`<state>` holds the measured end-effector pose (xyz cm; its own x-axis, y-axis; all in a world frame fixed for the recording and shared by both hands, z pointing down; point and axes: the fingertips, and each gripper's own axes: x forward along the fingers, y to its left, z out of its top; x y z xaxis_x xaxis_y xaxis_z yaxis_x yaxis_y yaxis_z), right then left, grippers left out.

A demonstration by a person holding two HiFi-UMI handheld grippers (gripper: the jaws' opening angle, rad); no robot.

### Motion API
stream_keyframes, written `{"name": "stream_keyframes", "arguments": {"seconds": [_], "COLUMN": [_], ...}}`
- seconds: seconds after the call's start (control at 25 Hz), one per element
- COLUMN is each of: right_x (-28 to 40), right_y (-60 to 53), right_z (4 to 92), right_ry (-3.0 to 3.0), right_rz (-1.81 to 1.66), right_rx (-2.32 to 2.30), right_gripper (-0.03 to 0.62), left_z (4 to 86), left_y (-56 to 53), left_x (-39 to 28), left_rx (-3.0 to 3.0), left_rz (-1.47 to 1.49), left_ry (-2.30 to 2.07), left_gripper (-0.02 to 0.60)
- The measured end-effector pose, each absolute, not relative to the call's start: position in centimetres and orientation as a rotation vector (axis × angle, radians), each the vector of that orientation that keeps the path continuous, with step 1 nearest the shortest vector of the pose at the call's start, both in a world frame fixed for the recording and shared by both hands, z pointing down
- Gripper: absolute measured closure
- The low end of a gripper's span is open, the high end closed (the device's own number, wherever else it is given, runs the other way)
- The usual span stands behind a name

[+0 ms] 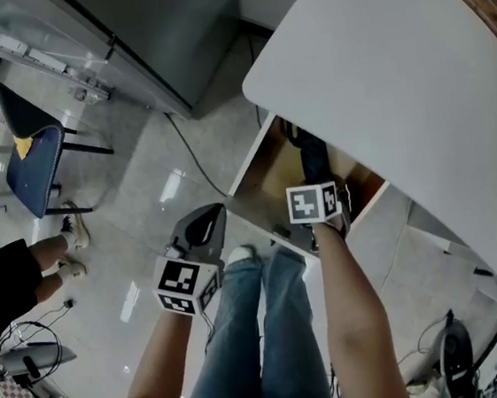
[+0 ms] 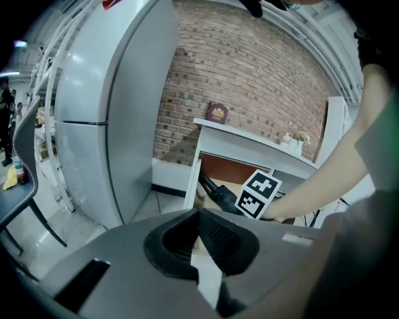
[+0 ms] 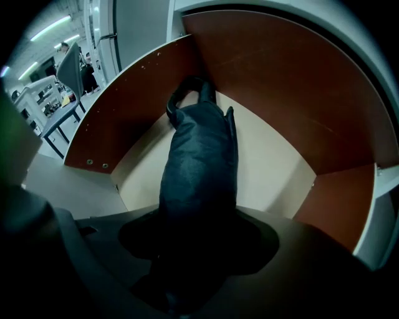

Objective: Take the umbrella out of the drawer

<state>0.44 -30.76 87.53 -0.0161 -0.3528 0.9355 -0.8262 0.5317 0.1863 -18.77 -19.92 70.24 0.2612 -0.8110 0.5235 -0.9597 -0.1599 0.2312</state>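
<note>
The umbrella (image 1: 313, 155) is folded, in a dark sleeve, and lies lengthwise in the open wooden drawer (image 1: 262, 161) under the white table. In the right gripper view it (image 3: 199, 162) runs from the drawer's back corner down between my jaws, its looped handle at the far end. My right gripper (image 1: 321, 196) reaches steeply down into the drawer (image 3: 143, 106); the umbrella's near end fills the dark gap of this gripper (image 3: 187, 274), and the pads' contact is hidden. My left gripper (image 1: 206, 218) hovers over the floor left of the drawer, shut and empty (image 2: 199, 215).
The white tabletop (image 1: 412, 68) overhangs the drawer's back half. A grey cabinet (image 1: 167, 33) stands at the far left, a blue chair (image 1: 31, 165) and another person's legs (image 1: 50, 256) beside it. A cable (image 1: 194, 155) trails on the tiled floor. A maroon box (image 2: 217, 113) sits by the brick wall.
</note>
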Motion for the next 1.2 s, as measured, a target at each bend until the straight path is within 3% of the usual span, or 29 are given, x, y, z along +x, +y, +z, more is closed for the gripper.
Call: {"name": "stream_keyframes", "arguments": {"seconds": [1.2], "right_x": [0.8], "right_y": [-21.0], "right_z": [70.9], "right_ry": [-1.632], "right_rz": [0.547], "right_rx": [0.769], "right_gripper": [0.353], "left_z": [55.4], "left_y": [-16.8], "left_x": [-18.7], "left_rx": [2.085], "left_rz": [0.328], "left_ry": [-1.575], "left_gripper": [0.583]}}
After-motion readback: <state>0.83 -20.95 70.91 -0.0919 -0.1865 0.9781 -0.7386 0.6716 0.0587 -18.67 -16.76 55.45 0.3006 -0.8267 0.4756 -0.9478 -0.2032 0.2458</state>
